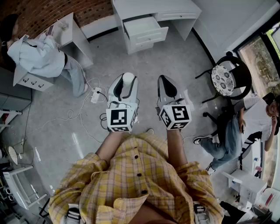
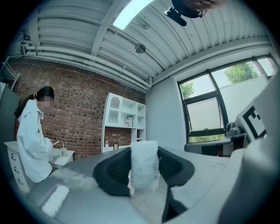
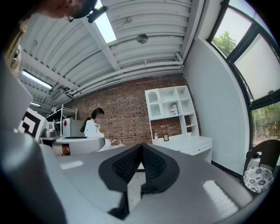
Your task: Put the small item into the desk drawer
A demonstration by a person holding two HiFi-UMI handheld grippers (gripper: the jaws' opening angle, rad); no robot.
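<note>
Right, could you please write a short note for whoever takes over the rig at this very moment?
Left gripper: shut on the small white item, pointing level.
Right gripper: shut, with nothing between its jaws.
Desk drawer: pulled open on the white desk, across the floor ahead and well out of reach.
Done: the item is in the grip and the drawer is open.
Left: go to the desk, lower the item into the drawer and release it.
</note>
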